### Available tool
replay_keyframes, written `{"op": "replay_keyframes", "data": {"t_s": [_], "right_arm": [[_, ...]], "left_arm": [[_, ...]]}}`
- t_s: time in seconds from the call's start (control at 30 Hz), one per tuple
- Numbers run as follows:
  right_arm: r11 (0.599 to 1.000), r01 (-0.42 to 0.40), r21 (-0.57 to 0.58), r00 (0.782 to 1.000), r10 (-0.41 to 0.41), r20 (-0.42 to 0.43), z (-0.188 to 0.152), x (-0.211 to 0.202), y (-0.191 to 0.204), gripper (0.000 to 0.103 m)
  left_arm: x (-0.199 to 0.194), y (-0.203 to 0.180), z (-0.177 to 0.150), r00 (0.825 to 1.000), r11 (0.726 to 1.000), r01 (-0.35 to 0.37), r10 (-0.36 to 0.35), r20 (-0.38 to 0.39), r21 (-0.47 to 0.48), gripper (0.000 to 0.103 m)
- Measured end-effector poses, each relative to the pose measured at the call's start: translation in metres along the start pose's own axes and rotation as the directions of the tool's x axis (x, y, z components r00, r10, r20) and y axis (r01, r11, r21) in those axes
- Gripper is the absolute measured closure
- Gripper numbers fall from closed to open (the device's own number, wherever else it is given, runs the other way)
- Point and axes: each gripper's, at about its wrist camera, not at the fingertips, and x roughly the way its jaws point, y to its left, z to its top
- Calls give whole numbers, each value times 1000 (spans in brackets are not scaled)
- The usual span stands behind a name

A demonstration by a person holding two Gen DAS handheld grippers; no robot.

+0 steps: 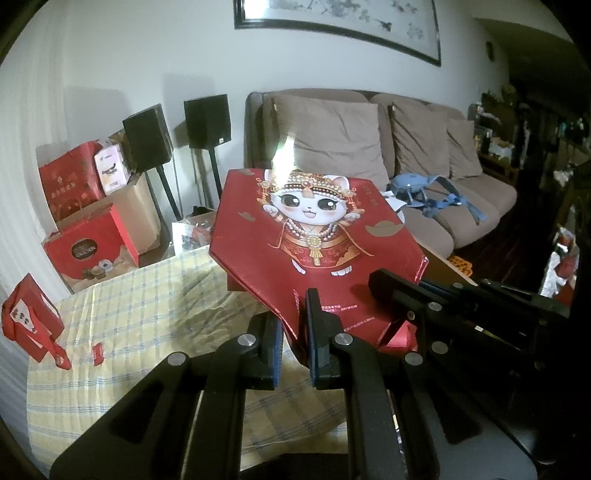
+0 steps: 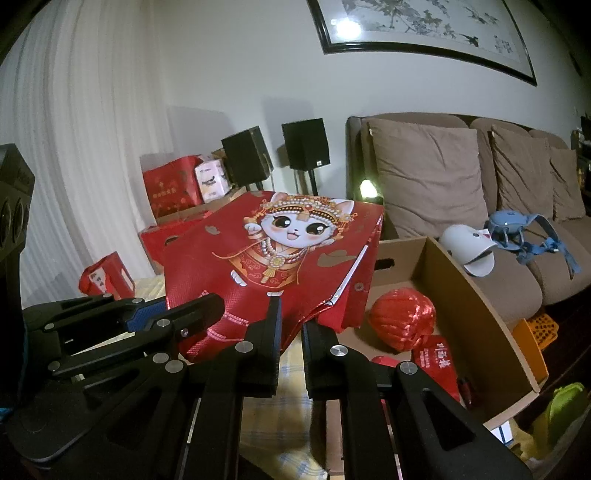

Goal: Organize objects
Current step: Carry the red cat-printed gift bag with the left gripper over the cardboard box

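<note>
Both grippers, L (image 1: 293, 334) & R (image 2: 290, 326), pinch the red cat gift bag (image 1: 314, 236) at its near edge: keep it level, ease it over the cardboard box (image 2: 476, 314) by the table's right edge.

I'm seeing a dim room through both fisheyes, with black corners and walls that bow hard toward the edges. A white glare streak burns out the top of the red bag (image 1: 314, 236), and a lamp reflects as a bright spot on the framed painting (image 2: 424, 26). The speakers (image 1: 207, 120) throw soft shadows on the wall; the right side is near black.
</note>
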Motion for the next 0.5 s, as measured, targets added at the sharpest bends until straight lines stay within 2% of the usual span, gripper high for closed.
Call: {"op": "replay_keyframes", "data": {"t_s": [0.5], "right_arm": [[999, 41, -11, 999, -41, 25, 5, -12, -6, 94]], "left_arm": [[-4, -10, 8, 999, 999, 32, -32, 22, 18, 93]]}}
